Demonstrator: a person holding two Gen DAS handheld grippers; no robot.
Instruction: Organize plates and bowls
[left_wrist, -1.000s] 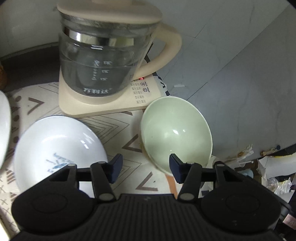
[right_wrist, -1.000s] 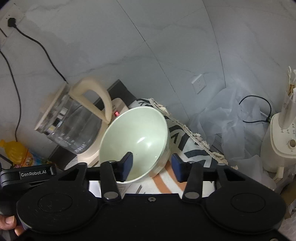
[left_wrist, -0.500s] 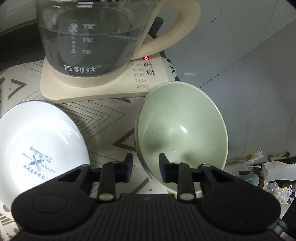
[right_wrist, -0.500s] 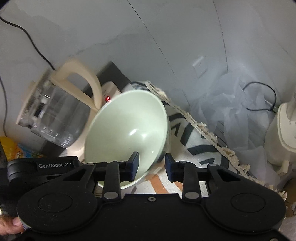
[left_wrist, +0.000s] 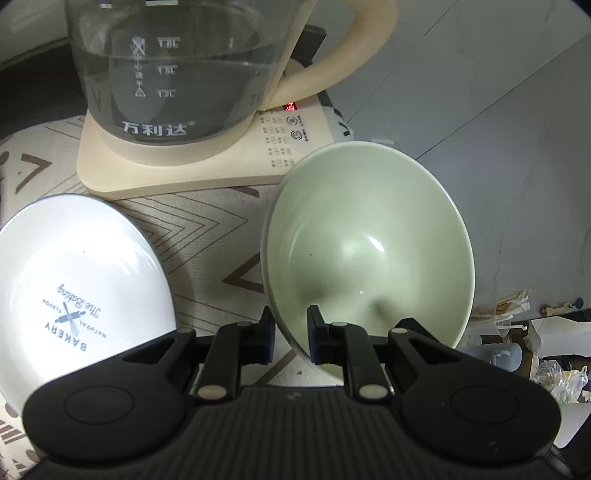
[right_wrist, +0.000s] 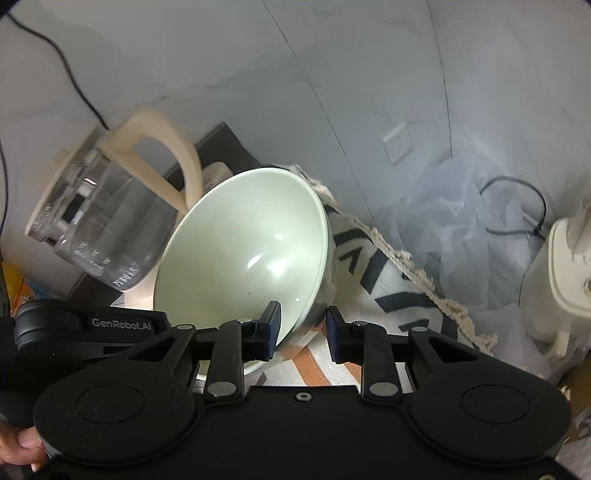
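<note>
The green bowl (left_wrist: 369, 243) sits on the patterned cloth (left_wrist: 207, 225) just right of the kettle base (left_wrist: 207, 162), tipped a bit so its open side faces up and toward the cameras. The left gripper (left_wrist: 291, 332) has just been closing, and its jaws now pinch the bowl's near rim. The right gripper (right_wrist: 301, 328) has closed to a small gap around the rim; I cannot tell if it grips. A white plate (left_wrist: 77, 280) lies flat to the left.

white plate (left_wrist: 74, 280): "bakery", "the baking"; kettle (left_wrist: 177, 74): "万利达"; left gripper body (right_wrist: 122, 324): "genrobot.ai".
</note>
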